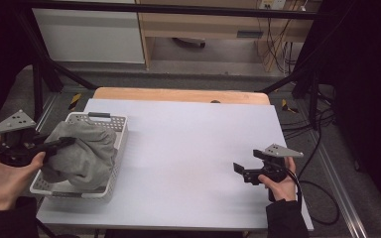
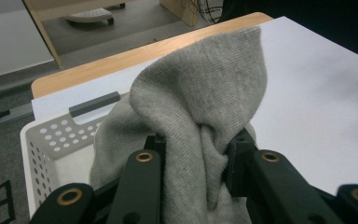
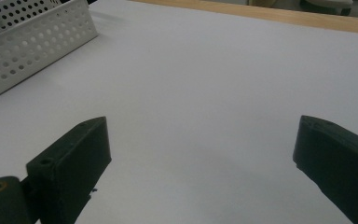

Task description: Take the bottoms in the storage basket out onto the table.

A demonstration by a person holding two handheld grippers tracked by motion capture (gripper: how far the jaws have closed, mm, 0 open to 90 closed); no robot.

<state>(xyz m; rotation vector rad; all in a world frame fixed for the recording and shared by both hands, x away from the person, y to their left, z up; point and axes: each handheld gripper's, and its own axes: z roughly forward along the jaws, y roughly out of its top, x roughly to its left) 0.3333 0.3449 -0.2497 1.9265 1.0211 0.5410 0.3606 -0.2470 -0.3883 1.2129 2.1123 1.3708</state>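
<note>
Cloth point(image 1: 87, 151), grey and knitted, sits bunched in the white perforated basket point(image 1: 120, 130) at nine o'clock on the table point(image 1: 193, 148), and our left gripper point(image 2: 196, 156) holds one fold pinched between its jaws. We judge a straight upward lift best, so the fabric does not catch the basket's grey handle point(image 1: 99, 115). Our right gripper point(image 1: 240, 169) waits at four o'clock, jaws wide apart and holding nothing.

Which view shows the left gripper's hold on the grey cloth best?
The left gripper view: both jaws pinch a fold of the grey cloth up close. The high view shows the left gripper at the cloth over the white basket. The right gripper view catches a corner of cloth.
</note>
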